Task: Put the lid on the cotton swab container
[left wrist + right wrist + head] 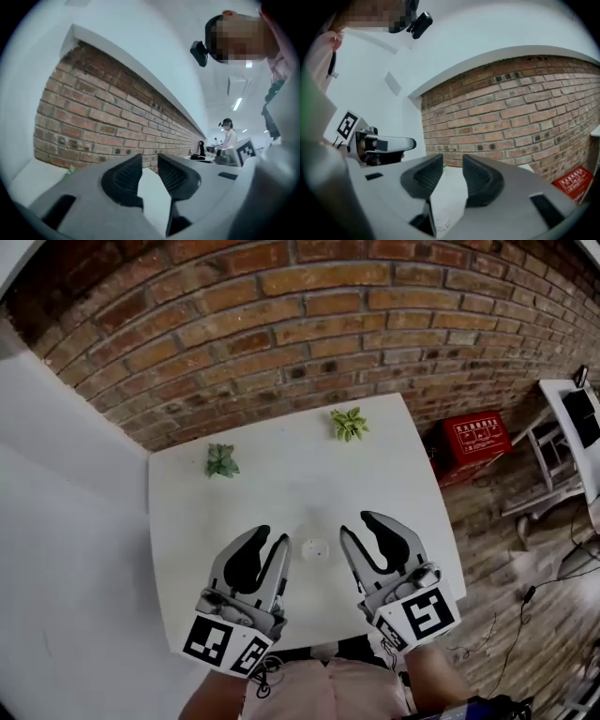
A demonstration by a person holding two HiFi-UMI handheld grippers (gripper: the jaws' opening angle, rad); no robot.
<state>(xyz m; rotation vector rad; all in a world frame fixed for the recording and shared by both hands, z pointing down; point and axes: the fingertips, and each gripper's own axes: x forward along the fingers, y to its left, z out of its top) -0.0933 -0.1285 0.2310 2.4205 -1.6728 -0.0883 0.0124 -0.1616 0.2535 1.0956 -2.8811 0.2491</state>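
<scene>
Head view: the container (315,548) is a small round white thing on the white table (187,549), near the edge closest to you. Whether its lid is on cannot be told from here. Your left gripper (272,538) is just left of the container and your right gripper (359,526) just right of it. Neither touches it. Two small plants sit well beyond the container, one to the far left (222,461) and one to the far right (349,424). A red box (478,439) lies on the floor, well right of the container.

Left gripper view: jaws stand a narrow gap apart with nothing between them, only bare table showing through. The left gripper (149,161) faces a brick wall (103,122). A person (229,136) stands far off to the right.

Right gripper view: the right gripper (452,165) has its jaws parted and nothing pinched, with table surface in the gap. Your left gripper (405,143) shows at the left, and the red box (574,180) at the lower right. The container cannot be made out clearly here.
</scene>
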